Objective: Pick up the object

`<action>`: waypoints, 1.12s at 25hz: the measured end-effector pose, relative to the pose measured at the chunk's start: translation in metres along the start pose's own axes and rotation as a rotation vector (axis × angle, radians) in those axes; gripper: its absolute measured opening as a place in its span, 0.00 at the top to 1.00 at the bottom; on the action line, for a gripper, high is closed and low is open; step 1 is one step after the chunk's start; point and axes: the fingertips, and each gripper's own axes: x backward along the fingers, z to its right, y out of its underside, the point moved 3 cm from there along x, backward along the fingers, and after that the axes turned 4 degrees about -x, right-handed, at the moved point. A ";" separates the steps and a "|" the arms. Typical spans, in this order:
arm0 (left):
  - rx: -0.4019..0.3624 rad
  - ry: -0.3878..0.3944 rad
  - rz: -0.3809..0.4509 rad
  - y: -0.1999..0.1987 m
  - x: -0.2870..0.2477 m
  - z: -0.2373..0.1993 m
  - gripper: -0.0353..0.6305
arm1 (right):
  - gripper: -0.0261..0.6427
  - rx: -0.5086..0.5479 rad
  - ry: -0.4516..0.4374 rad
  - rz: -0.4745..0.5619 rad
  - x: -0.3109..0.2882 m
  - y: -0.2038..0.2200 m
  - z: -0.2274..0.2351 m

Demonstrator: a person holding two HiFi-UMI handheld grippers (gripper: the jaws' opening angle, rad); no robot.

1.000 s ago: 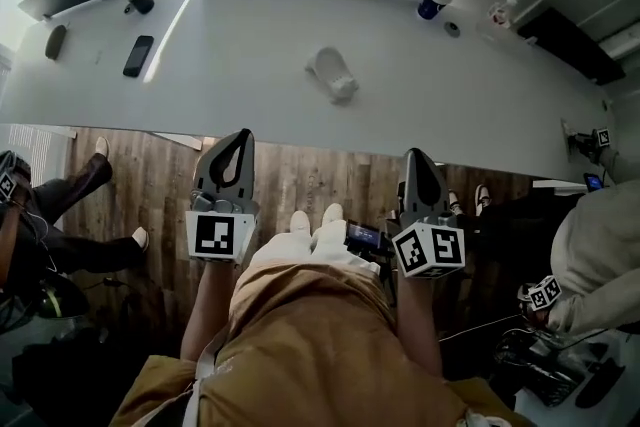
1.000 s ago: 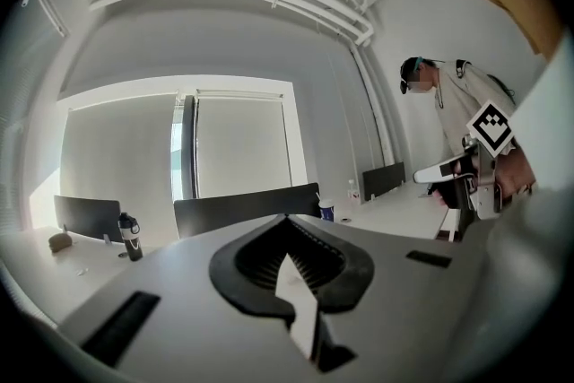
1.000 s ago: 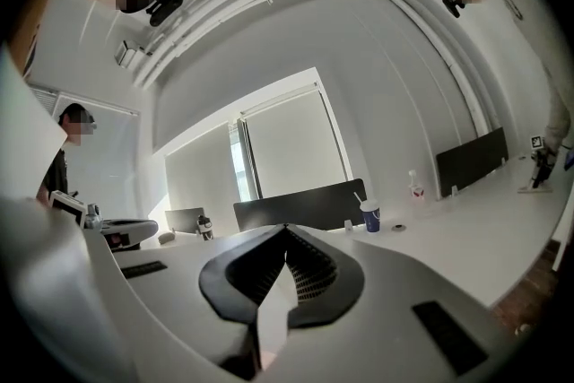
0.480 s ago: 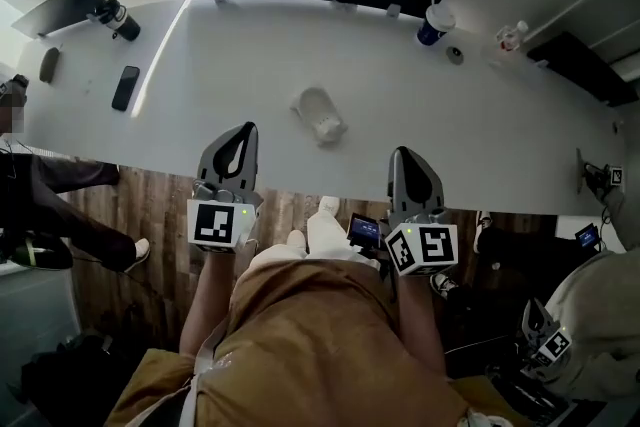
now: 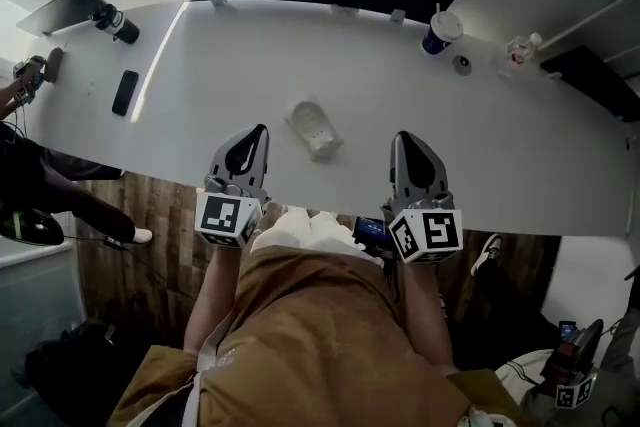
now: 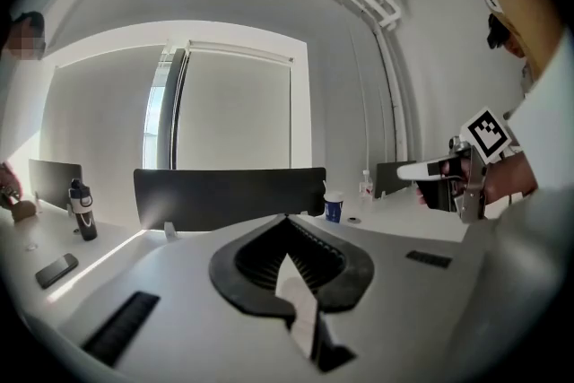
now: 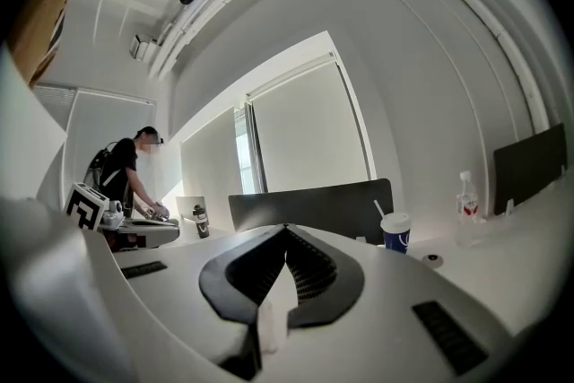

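Both left gripper [image 5: 255, 137] and right gripper [image 5: 405, 143] are closed, empty; lidded blue cup [image 5: 440, 33] holds a straw [image 5: 437, 12].

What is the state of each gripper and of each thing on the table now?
left hand-held gripper: shut, empty
right hand-held gripper: shut, empty
white object: lying free, not held
blue cup: upright, lid on, straw in
phone: lying flat
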 end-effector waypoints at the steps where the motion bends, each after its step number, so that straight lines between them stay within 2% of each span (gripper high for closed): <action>1: -0.002 -0.006 -0.008 0.001 -0.002 -0.002 0.94 | 0.95 -0.001 0.000 0.001 -0.002 -0.001 0.002; 6: -0.011 -0.036 -0.014 0.002 -0.013 -0.008 0.94 | 0.95 0.007 0.022 0.019 -0.007 -0.005 0.007; 19: 0.007 0.024 -0.060 0.014 -0.046 -0.022 0.94 | 0.95 0.010 0.057 -0.006 -0.027 -0.007 0.014; 22: 0.043 0.019 -0.074 0.022 -0.052 -0.026 0.94 | 0.95 0.013 0.063 -0.017 -0.034 -0.004 0.017; 28: 0.061 0.025 -0.093 0.032 -0.058 -0.026 0.94 | 0.95 0.015 0.068 -0.040 -0.041 0.002 0.019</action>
